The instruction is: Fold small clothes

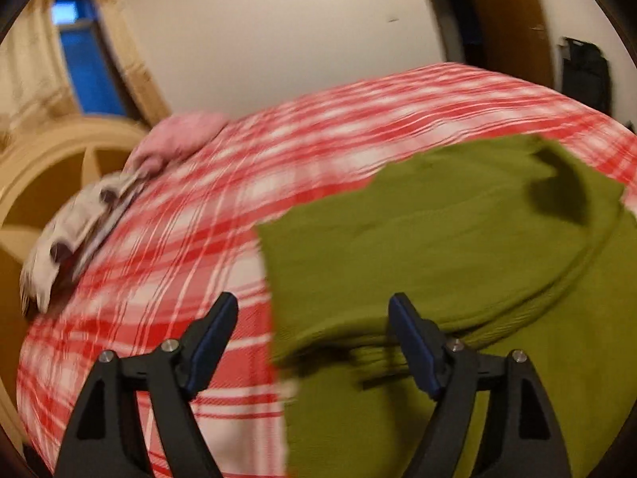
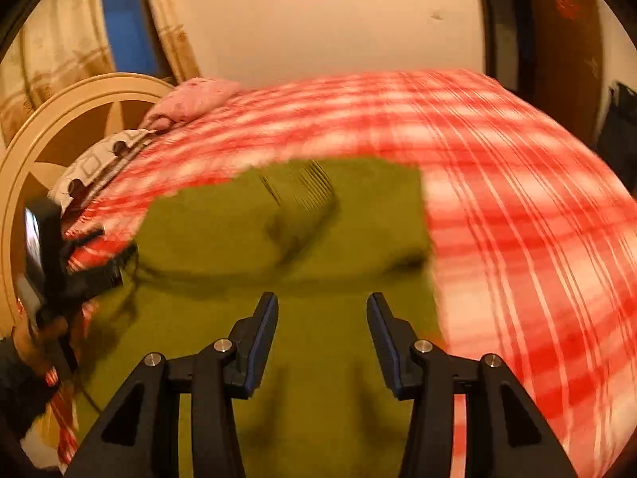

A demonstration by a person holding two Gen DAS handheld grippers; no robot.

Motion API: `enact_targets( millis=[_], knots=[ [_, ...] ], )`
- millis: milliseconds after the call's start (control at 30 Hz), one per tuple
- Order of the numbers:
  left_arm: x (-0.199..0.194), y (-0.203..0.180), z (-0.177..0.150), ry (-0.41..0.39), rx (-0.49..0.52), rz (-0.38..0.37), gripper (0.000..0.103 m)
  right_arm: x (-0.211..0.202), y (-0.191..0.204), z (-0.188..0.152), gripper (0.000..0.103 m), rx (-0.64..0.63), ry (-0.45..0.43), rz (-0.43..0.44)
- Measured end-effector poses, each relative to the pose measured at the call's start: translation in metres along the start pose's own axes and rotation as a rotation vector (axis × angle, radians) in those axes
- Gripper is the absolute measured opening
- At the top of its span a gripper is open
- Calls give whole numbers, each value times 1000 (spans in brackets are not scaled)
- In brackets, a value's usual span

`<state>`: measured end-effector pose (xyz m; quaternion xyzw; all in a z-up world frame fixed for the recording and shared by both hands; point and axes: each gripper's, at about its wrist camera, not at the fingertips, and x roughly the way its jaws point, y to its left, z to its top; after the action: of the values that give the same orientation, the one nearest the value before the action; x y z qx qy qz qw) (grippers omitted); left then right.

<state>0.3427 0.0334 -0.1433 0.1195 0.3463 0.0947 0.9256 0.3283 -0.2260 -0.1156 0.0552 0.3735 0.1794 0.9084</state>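
A home bedroom — a bed (image 2: 517, 199) under a red plaid cover, pillows (image 2: 199, 97), a curtained window (image 2: 123, 20).

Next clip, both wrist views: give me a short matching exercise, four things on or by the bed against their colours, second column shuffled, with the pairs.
Things:
1. garment
2. bedspread
3. pillow
4. headboard

Colours:
A. pale pink
B. cream
C. olive green
D. red and white check

Pairs: 1-C, 2-D, 3-A, 4-B
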Motion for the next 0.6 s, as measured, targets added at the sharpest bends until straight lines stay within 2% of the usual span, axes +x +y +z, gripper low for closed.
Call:
enact_targets(
  millis=[133, 233, 333, 400, 467, 600],
  knots=[
    [20, 11, -9, 70, -61, 7, 82, 52, 25, 34, 48, -8, 59, 11],
    [24, 13, -12, 100, -77, -7, 83, 87, 36, 40, 48, -31, 104, -49],
    [26, 18, -17, 110, -89, -8, 89, 98, 12, 40, 48, 77, 101, -137],
    [29, 25, -20, 122, -118, -41, 90, 98, -17, 36, 48, 166, 111, -190],
    [33, 31, -22, 135, -148, -65, 92, 96, -33, 30, 48, 200, 125, -234],
    [32, 32, -24, 134, -159, -75, 92, 84, -51, 24, 48, 215, 123, -220]
  ],
)
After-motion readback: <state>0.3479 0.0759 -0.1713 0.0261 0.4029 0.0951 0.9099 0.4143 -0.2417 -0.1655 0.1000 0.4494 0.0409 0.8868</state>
